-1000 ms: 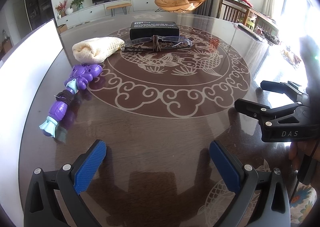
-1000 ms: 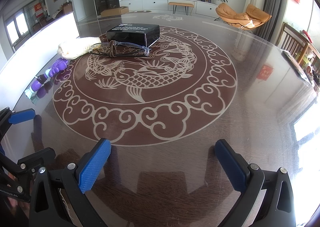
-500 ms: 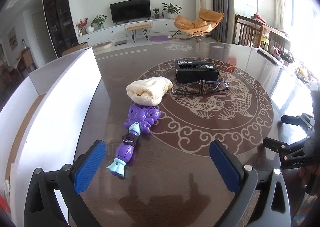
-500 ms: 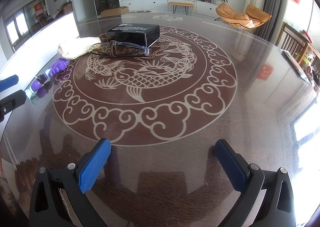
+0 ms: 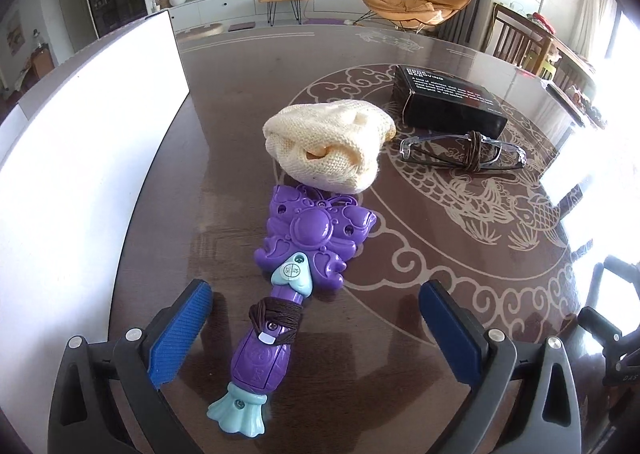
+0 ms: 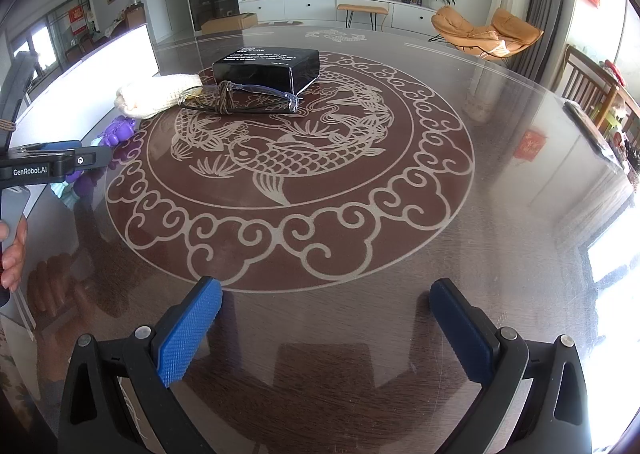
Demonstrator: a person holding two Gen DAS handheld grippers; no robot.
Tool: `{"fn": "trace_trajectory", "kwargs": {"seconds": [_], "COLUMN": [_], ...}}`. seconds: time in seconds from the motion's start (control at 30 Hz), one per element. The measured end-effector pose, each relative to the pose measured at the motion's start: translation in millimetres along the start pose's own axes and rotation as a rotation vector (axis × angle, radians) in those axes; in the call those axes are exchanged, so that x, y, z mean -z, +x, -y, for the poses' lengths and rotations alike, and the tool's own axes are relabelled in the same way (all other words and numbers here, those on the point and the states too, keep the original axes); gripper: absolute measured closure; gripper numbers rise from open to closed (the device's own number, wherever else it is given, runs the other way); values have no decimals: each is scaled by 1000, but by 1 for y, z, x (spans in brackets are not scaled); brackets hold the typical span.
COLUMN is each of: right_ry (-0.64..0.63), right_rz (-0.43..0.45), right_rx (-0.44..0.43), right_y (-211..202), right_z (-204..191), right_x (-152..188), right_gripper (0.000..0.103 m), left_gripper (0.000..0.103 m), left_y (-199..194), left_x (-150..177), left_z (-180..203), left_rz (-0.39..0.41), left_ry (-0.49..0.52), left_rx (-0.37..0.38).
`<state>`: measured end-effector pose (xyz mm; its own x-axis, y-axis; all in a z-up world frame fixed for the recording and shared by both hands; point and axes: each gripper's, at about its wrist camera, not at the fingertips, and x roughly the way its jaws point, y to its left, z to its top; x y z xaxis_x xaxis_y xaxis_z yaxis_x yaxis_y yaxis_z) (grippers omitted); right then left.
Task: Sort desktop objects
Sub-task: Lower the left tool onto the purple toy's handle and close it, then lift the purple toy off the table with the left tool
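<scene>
Left gripper (image 5: 316,328) is wide open, straddling the handle of the purple toy wand (image 5: 294,286) lying on the counter (image 5: 400,294). Right gripper (image 6: 326,328) is open too, over bare counter. Only the right view catches "GenRobot.AI" on the left gripper; the black box (image 6: 268,67) text is unreadable.

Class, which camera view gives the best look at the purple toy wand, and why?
The left wrist view: the purple toy wand lies whole and close between the open left claw fingers. The right wrist view shows only its purple head, far off and partly hidden behind the left claw.
</scene>
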<state>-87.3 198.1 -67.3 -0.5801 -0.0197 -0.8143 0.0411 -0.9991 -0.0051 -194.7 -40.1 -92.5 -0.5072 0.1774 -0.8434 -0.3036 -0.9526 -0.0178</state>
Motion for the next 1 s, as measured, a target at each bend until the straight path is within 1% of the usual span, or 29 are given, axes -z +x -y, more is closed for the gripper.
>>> {"fn": "trace_trajectory", "kwargs": {"seconds": [0.03,0.07,0.1,0.13,0.17,0.2,0.23,0.27,0.37,0.5,0.6,0.63,0.7,0.77,0.8,0.9,0.93,0.97,1.0], "right_ry": [0,0,0,0,0,0,0,0,0,0,0,0,0,0,0,0,0,0,0], "right_rz": [0,0,0,0,0,0,0,0,0,0,0,0,0,0,0,-1,-1,-1,-1], "right_rx": [0,0,0,0,0,0,0,0,0,0,0,0,0,0,0,0,0,0,0], "right_y": [0,0,0,0,0,0,0,0,0,0,0,0,0,0,0,0,0,0,0], "right_z": [0,0,0,0,0,0,0,0,0,0,0,0,0,0,0,0,0,0,0], "right_x": [0,0,0,0,0,0,0,0,0,0,0,0,0,0,0,0,0,0,0], "right_gripper": [0,0,0,0,0,0,0,0,0,0,0,0,0,0,0,0,0,0,0], "left_gripper": [0,11,19,33,52,64,81,82,82,82,81,78,64,33,29,24,21,14,11], "left_y": [-1,-4,-8,-11,-14,-16,-18,-19,-26,-43,-50,-50,-49,-45,-42,-40,-39,-39,-38], "left_x": [2,5,8,9,11,12,12,14,25,51,64,65,61,55,54,52,52,52,53], "left_z": [4,8,12,14,16,17,17,16,16,23,31,32,36,41,42,41,41,43,43], "left_rz": [13,33,54,69,80,62,60,55,66,61,68,73,74,56,51,45,43,38,31], "left_ry": [32,52,67,77,76,71,61,45,23,-1,18,27,44,56,57,58,65,70,73], "left_rx": [-12,8,21,24,26,11,14,19,17,27,2,-4,14,11,3,17,20,21,21]}}
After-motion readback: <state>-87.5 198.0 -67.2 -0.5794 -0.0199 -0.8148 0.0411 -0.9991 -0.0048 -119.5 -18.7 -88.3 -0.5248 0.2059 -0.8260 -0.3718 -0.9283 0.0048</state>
